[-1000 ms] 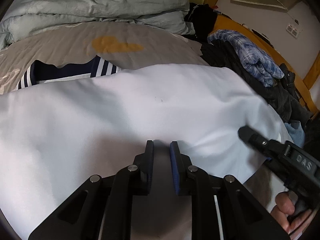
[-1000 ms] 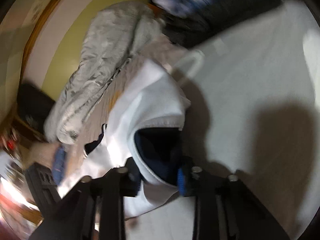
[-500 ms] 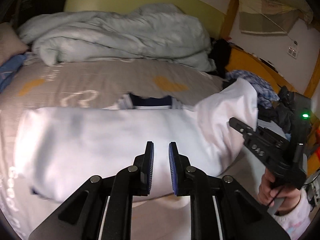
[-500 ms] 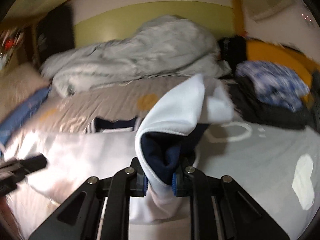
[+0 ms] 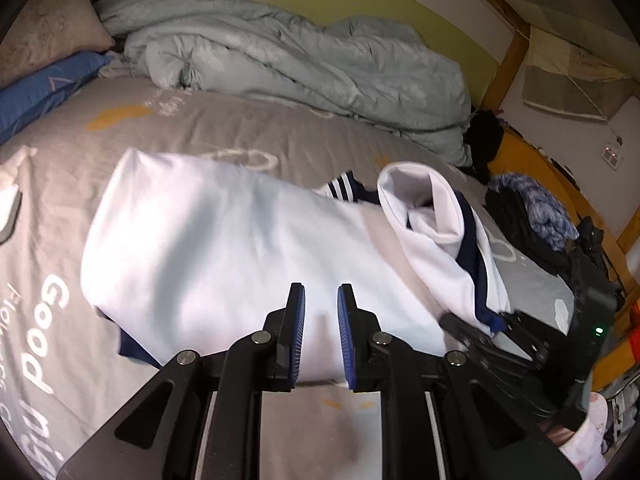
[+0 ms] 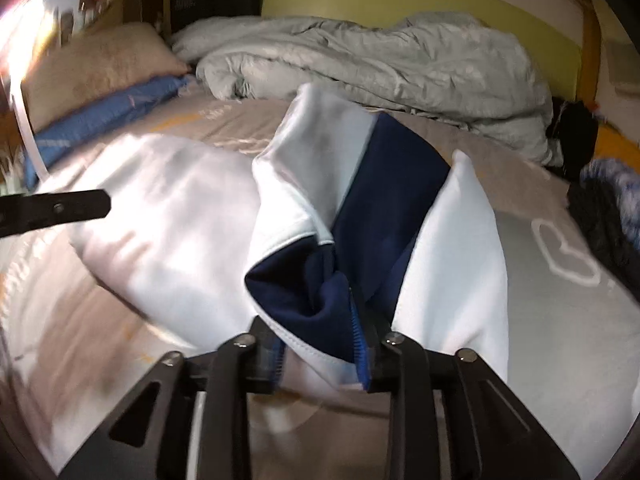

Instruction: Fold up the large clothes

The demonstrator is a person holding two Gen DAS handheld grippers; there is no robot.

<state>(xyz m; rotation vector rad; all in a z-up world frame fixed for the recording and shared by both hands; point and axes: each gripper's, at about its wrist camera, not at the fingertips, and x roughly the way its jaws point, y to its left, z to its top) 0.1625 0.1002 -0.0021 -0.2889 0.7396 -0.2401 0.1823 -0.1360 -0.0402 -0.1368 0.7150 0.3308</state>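
white knit with navy trim: one large jacket [image 5: 224,248], lying across the grey bed sheet [image 5: 240,128] in front of the rumpled quilt [image 5: 300,64], its body spread flat and one end lifted on the side away from the pillow [image 5: 44,28].

right gripper [image 6: 320,344]: clamped on a bunched navy-and-white edge of the jacket, holding it raised off the sheet; the cloth droops either side of the jaws.

left gripper [image 5: 320,332]: jaws a little apart, nothing between them, hovering at the near edge of the jacket on the side away from the quilt.

handling, by judgement: soft, limp, fairly thick fleece-like cloth; light to middling in weight; not fragile. smooth face looks likely to slide on itself, so layers may shift when carried over. sags wherever unsupported, so one hold lets the far side trail.

where to take hold: hems and corners, pinching both layers together; the near hem beside the left gripper looks the natural second hold, well apart from the right gripper's, to keep the fold edge straight.

also present: clothes pile [image 5: 532,208], beyond the lifted end.
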